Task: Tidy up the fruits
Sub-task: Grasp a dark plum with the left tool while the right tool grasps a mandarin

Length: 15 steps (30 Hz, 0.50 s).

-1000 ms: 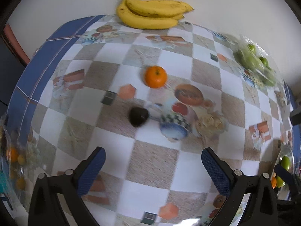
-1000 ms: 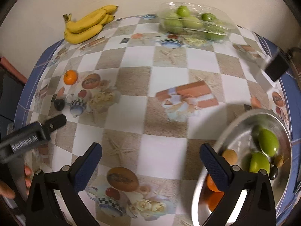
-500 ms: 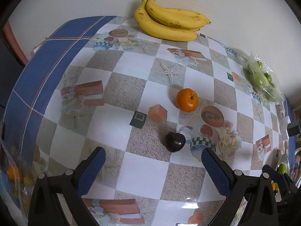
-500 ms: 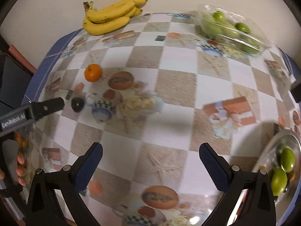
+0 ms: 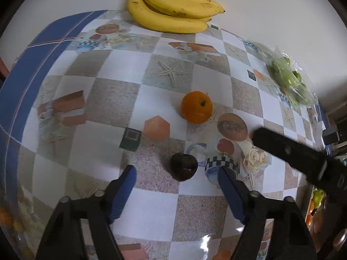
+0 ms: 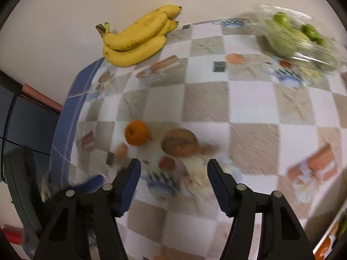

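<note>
The dark plum [image 5: 183,167] sits on the worktop [image 5: 151,199], right in front of my left claw [image 5: 176,178]. It lies a little past the two blue tips and between them, but they do not touch it. My left claw is closing now, and its tips are apart with nothing held. I think this is too soon. To get it well, I should push the claw down and forward first, so one tip goes on each side of the round plum, and only then squeeze. I should squeeze softly, because a plum can squash or roll away.

The orange [image 5: 197,106] sits just behind the plum, a bit farther off. My right claw [image 6: 173,173] points toward that side of the worktop. Its tips are apart too, and it is closing with nothing between them but the picture cloth. The orange is up and to the left of its tips, so I should turn it that way first. In the left view a black arm [image 5: 288,151] of the right tool reaches in near the plum. I must keep my two claws from bumping.

The bananas [image 5: 173,13] lie at the far edge by the wall. The bag of green fruit [image 6: 299,41] is at the far right.
</note>
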Each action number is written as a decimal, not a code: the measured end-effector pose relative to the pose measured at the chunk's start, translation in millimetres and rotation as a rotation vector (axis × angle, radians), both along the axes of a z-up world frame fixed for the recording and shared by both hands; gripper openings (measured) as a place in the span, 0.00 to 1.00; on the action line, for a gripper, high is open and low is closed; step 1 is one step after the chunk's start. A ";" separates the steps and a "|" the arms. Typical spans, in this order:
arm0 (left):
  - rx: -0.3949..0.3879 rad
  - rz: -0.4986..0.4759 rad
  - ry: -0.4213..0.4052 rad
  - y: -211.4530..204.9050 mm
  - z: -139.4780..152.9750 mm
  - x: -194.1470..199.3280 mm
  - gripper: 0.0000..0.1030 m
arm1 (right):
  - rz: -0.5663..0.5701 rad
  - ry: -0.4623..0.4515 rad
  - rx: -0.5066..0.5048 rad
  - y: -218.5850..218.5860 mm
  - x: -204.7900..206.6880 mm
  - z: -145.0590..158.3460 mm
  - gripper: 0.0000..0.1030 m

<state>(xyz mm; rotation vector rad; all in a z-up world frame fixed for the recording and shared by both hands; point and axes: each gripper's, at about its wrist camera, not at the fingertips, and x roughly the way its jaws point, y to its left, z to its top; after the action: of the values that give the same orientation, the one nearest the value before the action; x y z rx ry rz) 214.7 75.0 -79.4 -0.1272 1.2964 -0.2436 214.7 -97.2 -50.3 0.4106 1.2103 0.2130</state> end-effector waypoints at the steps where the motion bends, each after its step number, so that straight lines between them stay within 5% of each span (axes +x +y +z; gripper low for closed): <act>1: 0.003 -0.007 0.000 -1.4 -1.1 0.9 0.72 | 0.008 -0.002 0.005 3.6 4.0 -0.1 0.60; 11: 0.008 -0.049 -0.002 -10.7 -8.8 7.4 0.33 | 0.079 0.015 0.050 38.7 37.5 -18.3 0.50; 15: -0.002 -0.038 -0.020 -4.3 -6.1 7.2 0.30 | 0.107 0.013 0.034 48.9 41.7 -20.2 0.45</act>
<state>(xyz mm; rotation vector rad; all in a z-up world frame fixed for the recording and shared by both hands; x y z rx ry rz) 221.9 70.7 -85.5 -0.1011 1.2793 -0.2779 256.4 -48.3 -70.5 0.3770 1.2438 0.3239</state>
